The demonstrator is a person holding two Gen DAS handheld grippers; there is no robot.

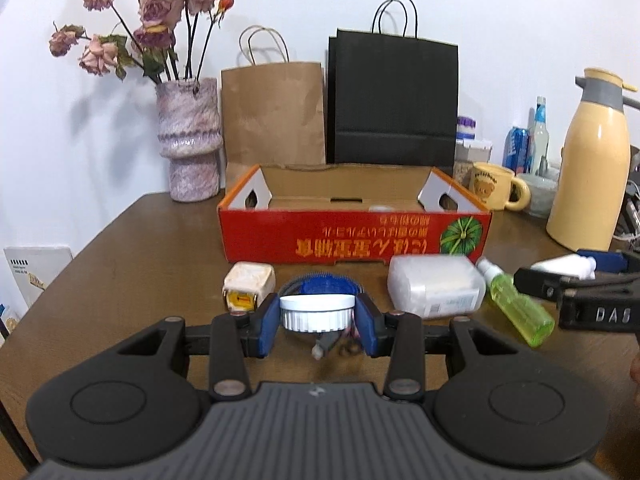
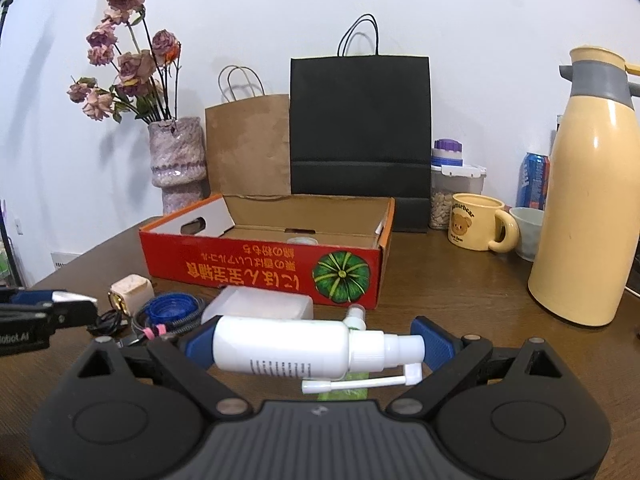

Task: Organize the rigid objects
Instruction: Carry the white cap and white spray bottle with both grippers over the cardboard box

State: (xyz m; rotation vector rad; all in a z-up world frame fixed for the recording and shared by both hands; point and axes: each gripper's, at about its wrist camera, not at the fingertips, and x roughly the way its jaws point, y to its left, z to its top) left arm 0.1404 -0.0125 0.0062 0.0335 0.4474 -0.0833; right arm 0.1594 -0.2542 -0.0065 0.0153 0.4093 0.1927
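My left gripper (image 1: 318,316) is shut on a small white ribbed jar (image 1: 317,314), held a little above the brown table (image 1: 132,264). Behind it lie a blue disc with a coiled cable (image 1: 324,284), a white cube charger (image 1: 248,286), a translucent plastic box (image 1: 436,286) and a green spray bottle (image 1: 516,308). My right gripper (image 2: 316,350) is shut lengthwise on a white spray bottle (image 2: 280,350). The open red cardboard box (image 2: 260,264) stands just beyond both, with a small round thing inside. The left gripper (image 2: 48,308) shows at the right view's left edge.
At the back stand a vase of dried roses (image 1: 188,144), a brown paper bag (image 1: 274,112) and a black paper bag (image 1: 394,96). To the right are a yellow mug (image 2: 476,222), a tall cream thermos (image 2: 588,216), a can and jars.
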